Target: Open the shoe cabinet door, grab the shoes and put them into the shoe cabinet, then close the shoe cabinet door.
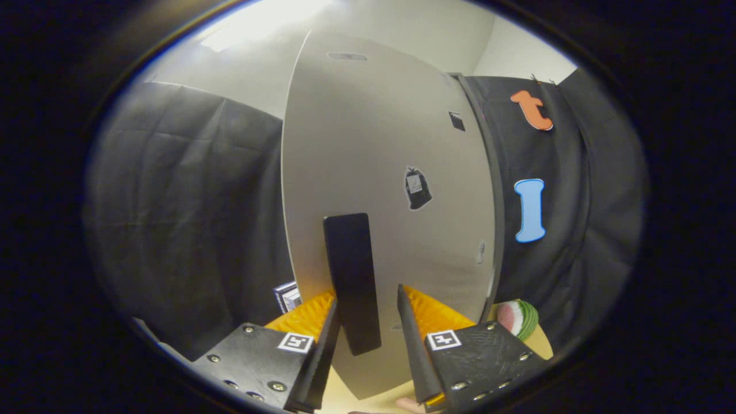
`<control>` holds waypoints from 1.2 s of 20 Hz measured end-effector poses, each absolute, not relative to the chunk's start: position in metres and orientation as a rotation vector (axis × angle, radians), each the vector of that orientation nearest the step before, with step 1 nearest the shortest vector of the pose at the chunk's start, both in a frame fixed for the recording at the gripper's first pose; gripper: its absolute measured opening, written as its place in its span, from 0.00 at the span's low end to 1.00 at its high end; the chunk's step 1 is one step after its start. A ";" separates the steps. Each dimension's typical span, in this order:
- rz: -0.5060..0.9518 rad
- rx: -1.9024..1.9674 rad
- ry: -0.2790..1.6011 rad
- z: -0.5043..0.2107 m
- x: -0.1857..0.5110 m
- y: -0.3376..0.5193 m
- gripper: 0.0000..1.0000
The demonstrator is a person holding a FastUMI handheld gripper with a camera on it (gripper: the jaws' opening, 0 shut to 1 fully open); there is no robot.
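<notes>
Door point(379, 172) of the shoe cabinet fills the space ahead of the tool point(368, 322), a pale panel standing upright with its dark bar handle point(352, 282) reaching down between the two fingers. The tool is spread: the left finger lies close against the handle's lower left side, perhaps touching, while the right finger stands clearly apart from it, so nothing is pinched yet. No shoes can be made out here.

By my reading the step in hand is a door step, most likely the opening, though whether the door is fully shut or already ajar cannot be told from this angle. The next move would call for pressing the fingers together on the handle, low on the bar where they already flank it, then swinging the panel on its hinge side.

The door's left edge stands free against the booth cloth point(190, 213), with open room beyond the left finger. To the right the panel meets a dark upright frame point(489, 190). Near the left finger a small box point(287, 296) sits by the door's foot; beyond the right finger a red-and-green round object point(517, 317) rests on the counter point(345, 397). Both sit close to any swing path.
</notes>
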State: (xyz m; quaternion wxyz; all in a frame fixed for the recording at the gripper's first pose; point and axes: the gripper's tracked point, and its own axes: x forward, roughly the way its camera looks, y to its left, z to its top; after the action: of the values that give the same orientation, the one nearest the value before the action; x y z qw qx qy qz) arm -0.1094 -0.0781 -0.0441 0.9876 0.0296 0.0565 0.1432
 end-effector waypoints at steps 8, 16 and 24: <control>0.240 0.078 0.120 -0.052 -0.065 -0.050 0.95; 0.182 0.039 0.103 -0.060 -0.019 -0.013 0.98; 0.134 0.029 0.100 -0.064 0.025 0.005 0.98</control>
State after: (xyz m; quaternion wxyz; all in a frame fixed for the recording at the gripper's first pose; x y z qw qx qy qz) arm 0.0247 0.0055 -0.0635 0.9964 0.0147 0.0500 0.0671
